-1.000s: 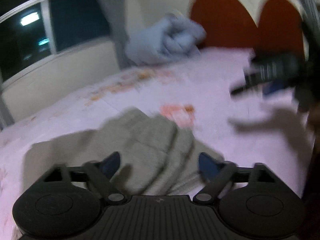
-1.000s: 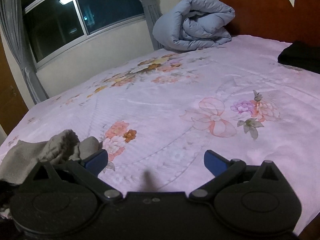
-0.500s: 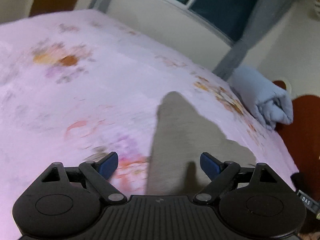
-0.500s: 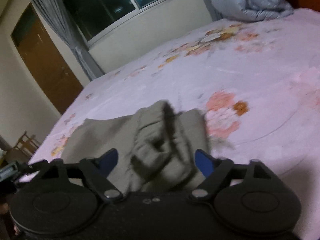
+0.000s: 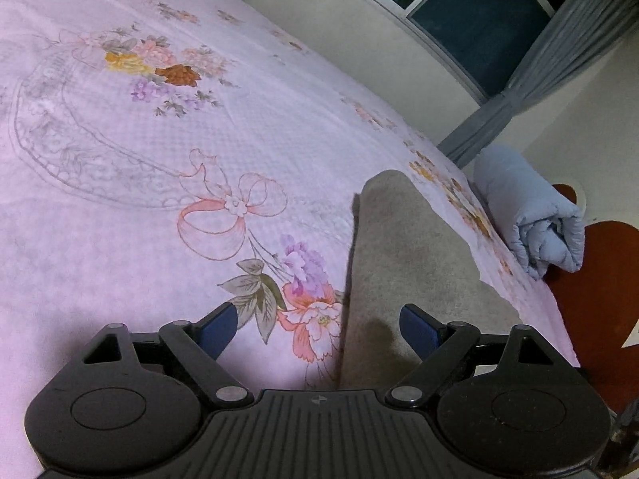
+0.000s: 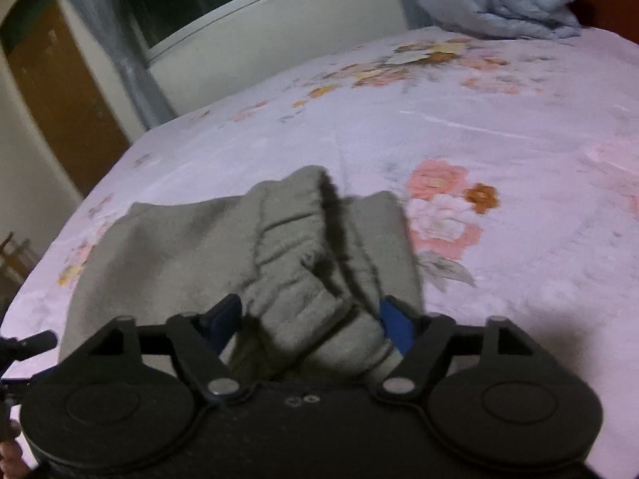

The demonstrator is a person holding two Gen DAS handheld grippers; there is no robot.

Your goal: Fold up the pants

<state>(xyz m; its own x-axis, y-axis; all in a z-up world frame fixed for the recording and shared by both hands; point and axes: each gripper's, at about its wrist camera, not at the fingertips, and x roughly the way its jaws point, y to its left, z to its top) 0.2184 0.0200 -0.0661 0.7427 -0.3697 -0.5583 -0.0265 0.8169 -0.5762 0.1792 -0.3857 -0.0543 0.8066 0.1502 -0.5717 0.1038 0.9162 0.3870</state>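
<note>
Right wrist view: the right claw is closed on the bunched waistband of the pants, which are spread on the bed. Left wrist view: the left claw is held open over a flat trouser leg; wide bare sheet is seen beside it. A rolled quilt is placed at the bed's far edge.

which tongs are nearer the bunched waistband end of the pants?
Right. The right tongs straddle the bunched waistband, fabric between the blue pads. The left tongs hang open over a flat part of the pants, with no waistband in that view.
</note>
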